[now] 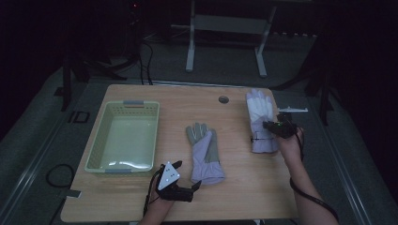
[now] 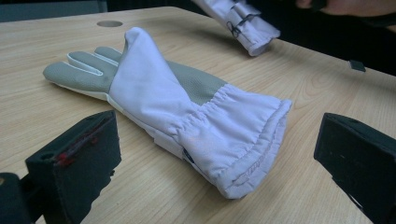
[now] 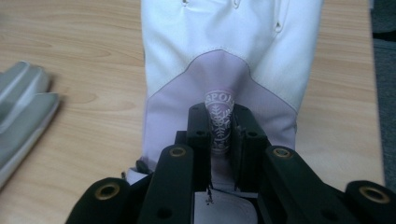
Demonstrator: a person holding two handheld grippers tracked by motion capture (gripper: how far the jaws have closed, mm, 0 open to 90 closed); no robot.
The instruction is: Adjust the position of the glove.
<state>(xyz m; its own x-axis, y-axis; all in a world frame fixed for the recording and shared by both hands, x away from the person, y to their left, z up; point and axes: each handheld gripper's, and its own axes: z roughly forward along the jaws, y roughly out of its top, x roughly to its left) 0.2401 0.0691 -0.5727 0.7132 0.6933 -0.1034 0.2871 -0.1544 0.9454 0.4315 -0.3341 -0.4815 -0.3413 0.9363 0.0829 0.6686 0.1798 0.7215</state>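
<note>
Two pale lilac gloves lie on the wooden table. The middle glove (image 1: 204, 152) (image 2: 187, 112) lies with its grey palm side up, thumb folded across, cuff toward me. My left gripper (image 1: 196, 186) (image 2: 219, 154) is open, its jaws standing wide on either side of that cuff without touching it. The right-hand glove (image 1: 259, 119) (image 3: 224, 70) lies back side up near the table's right edge. My right gripper (image 1: 268, 125) (image 3: 219, 133) is shut on a pinched fold of this glove's fabric near the cuff, where a round printed logo shows.
A pale green plastic basket (image 1: 123, 138) stands on the left half of the table. A round cable hole (image 1: 223, 99) sits near the far edge. Beyond the table are a dark floor and a white desk frame (image 1: 225, 33).
</note>
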